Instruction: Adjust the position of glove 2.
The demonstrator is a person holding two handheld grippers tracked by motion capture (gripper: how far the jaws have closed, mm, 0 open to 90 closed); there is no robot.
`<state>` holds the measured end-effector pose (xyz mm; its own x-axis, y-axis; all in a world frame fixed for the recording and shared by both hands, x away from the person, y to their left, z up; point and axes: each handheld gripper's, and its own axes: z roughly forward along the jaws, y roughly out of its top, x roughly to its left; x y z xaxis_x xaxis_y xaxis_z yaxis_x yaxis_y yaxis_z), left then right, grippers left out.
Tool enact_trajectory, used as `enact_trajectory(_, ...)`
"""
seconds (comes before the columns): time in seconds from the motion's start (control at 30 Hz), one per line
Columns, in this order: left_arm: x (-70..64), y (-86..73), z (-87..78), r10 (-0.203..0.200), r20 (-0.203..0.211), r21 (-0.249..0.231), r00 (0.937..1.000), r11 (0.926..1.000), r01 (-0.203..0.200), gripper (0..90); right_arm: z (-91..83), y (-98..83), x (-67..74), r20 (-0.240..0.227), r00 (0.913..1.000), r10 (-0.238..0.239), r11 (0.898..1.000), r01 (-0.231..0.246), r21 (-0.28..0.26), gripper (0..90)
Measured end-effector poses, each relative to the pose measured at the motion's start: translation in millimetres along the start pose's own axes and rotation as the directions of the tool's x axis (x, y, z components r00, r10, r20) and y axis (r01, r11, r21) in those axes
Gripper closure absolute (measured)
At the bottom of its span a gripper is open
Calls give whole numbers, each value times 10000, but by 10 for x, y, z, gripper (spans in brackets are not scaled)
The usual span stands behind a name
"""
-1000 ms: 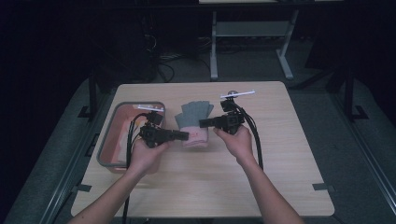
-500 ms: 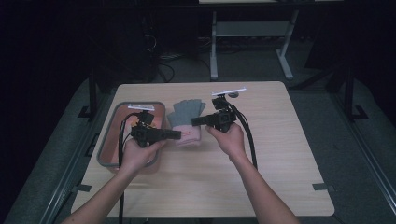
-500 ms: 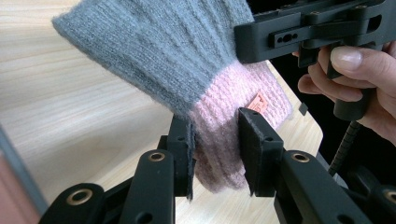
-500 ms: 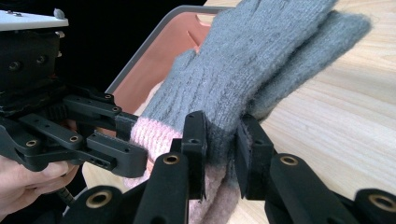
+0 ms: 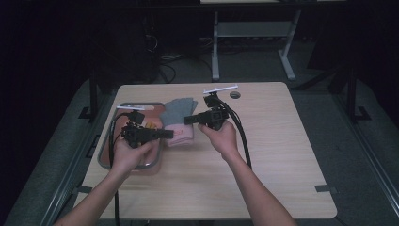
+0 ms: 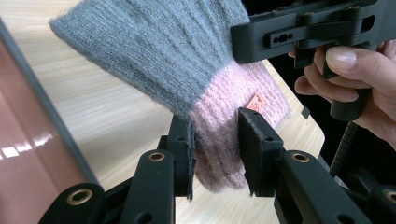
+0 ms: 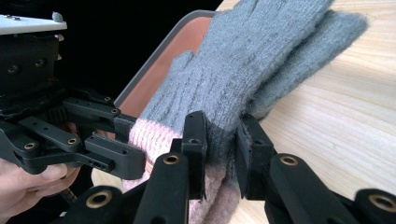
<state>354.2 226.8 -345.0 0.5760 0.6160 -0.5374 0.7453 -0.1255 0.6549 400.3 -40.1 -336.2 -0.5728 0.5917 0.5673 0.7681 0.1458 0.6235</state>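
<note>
Both grippers are clamping the knit glove [image 5: 180, 123]: left gripper [image 6: 215, 140] pinching the pink cuff, right gripper [image 7: 221, 135] the grey edge. Soft, light, floppy, so it's probably sagging between grips.

Dim overhead light; dark surroundings; near jaws blurred

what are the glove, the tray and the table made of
Glove: knitted yarn, likely wool or acrylic; fuzzy ribbed stitches, grey body, pink cuff with a small orange tag.
Tray: probably metal, going by its thin grey rim; the reddish-brown inside is glossy and mirrors light.
Table: light wood grain, smooth and matt, possibly laminate.
</note>
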Motion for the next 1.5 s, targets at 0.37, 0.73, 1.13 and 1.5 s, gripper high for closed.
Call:
enact_trajectory(0.37,70,-5,-159,-16,-171,-95,9999,10000,14,672,127,70,114,-104,9999,20,10000,-19,79,753)
enact_trajectory(0.73,165,-19,-308,-27,-372,-161,9993,9999,21,672,292,127,187,-254,9995,-210,9997,213,113,753)
enact_trajectory(1.13,281,-54,-505,-172,-629,-293,9979,9995,154,673,485,206,329,-315,9988,-368,9989,377,292,753)
enact_trajectory(1.5,387,-88,-658,-393,-792,-468,9961,9983,357,674,668,268,438,-493,9978,-449,9982,468,371,753)
